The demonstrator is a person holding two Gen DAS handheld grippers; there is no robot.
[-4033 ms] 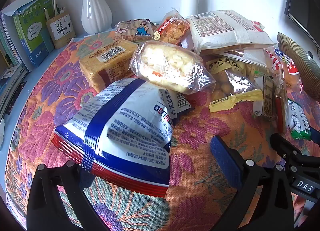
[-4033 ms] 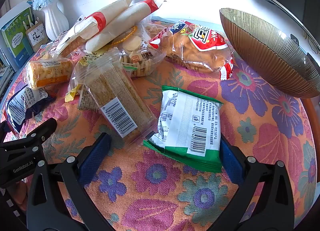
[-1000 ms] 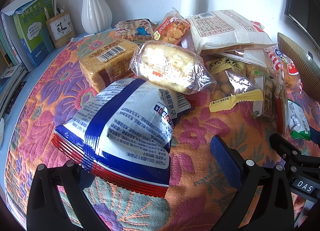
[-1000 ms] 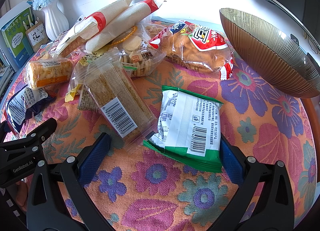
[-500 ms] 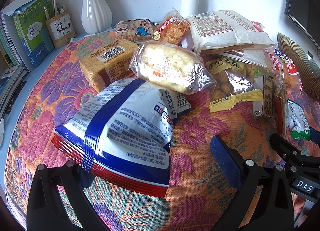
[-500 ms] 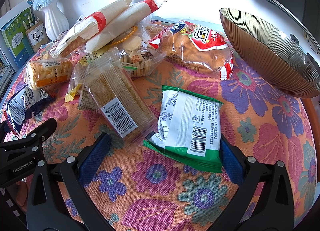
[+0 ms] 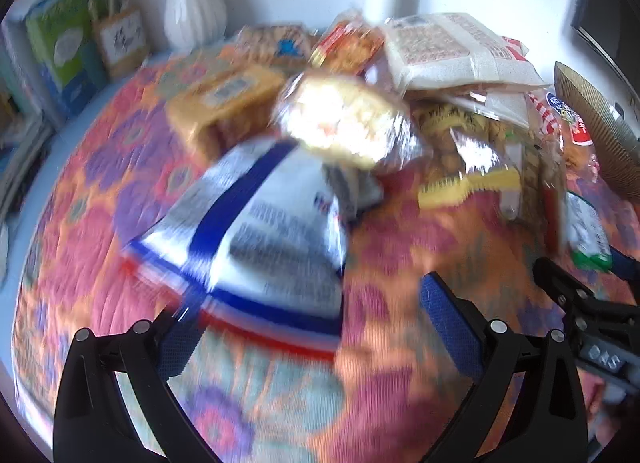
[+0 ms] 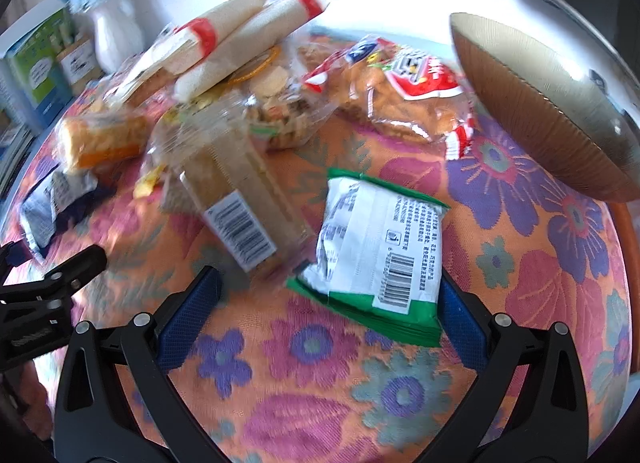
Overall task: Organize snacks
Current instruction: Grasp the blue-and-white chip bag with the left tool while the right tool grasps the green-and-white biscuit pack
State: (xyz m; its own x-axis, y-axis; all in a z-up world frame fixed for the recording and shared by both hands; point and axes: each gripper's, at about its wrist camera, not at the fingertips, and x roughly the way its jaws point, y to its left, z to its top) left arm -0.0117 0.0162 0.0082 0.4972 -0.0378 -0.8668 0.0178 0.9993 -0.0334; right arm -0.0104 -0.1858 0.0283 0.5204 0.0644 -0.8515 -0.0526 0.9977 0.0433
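Floral tablecloth (image 8: 540,223) crowds snacks together, so either spread-jawed, empty gripper, left gripper (image 7: 316,327) or right gripper (image 8: 320,307), may snag neighbouring packets.

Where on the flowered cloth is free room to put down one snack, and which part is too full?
Bare cloth lies between the green-and-white packet and the gold bowl, and along the near edge under the open right gripper. The left view shows a free strip beside the blue-and-white bag. The far middle, with stacked packets, is crowded.
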